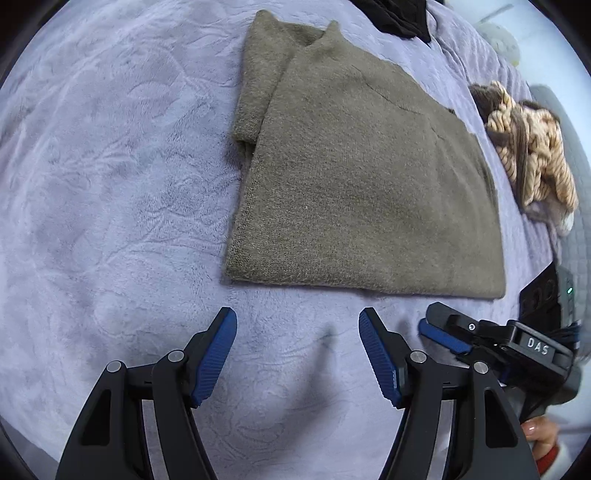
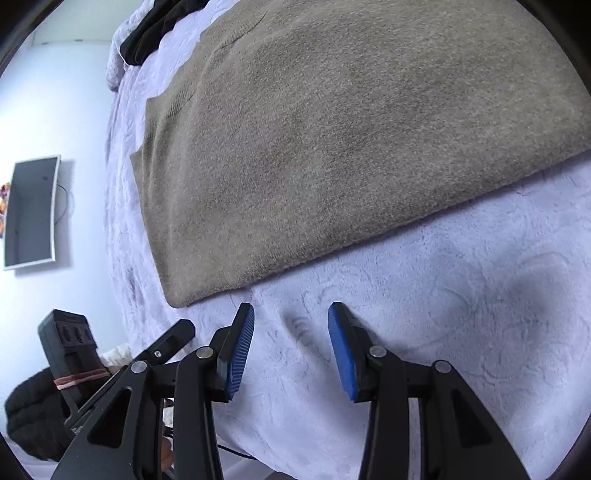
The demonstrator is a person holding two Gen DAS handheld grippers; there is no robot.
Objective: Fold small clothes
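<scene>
Your olive-brown knitted sweater (image 1: 354,177) lies folded flat on the lilac plush blanket (image 1: 110,184), one sleeve doubled in along its far side. A striped tan garment (image 1: 532,147) sits bunched near the blanket's edge and a black garment (image 1: 399,14) at its far end. Your left gripper (image 1: 297,354) hovers just short of the sweater's near hem, jaws wide with nothing between them. Your right gripper (image 2: 291,350) stands beside the hem's corner, jaws partly spread, also empty.

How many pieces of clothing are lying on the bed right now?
3: a brown sweater in the middle, a black garment at the far edge, and a striped tan bundle to the sweater's right. The bundle may hide more.
</scene>
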